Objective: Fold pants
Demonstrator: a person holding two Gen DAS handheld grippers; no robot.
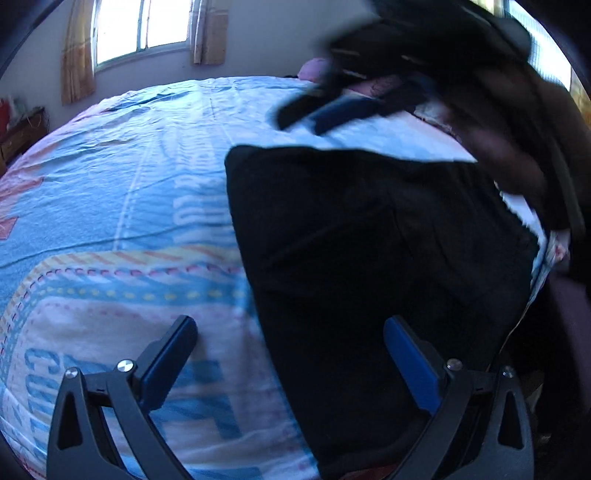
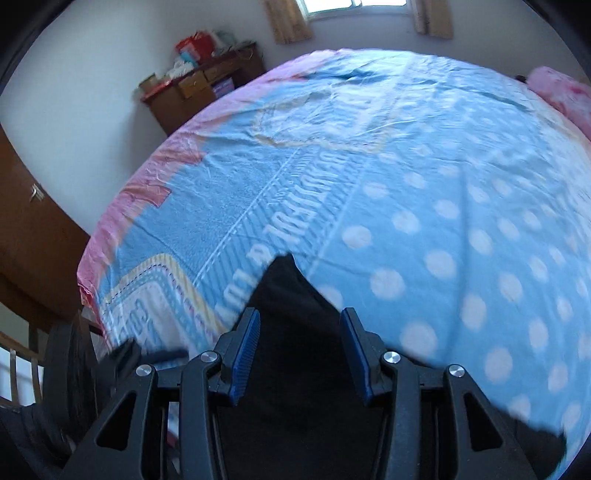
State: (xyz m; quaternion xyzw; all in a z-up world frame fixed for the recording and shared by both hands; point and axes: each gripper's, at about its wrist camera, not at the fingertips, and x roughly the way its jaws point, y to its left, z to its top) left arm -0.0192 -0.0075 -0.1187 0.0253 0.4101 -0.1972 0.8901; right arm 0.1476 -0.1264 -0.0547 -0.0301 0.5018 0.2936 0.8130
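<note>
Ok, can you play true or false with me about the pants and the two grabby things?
1. The pants are black. True.
2. The pants lie on a wooden floor. False: they lie on a blue patterned bedspread.
3. The left gripper has its jaws wide apart. True.
4. The right gripper is clamped shut on the pants. False: its jaws are apart, above the fabric.
5. The window is dark. False: daylight comes through.
</note>
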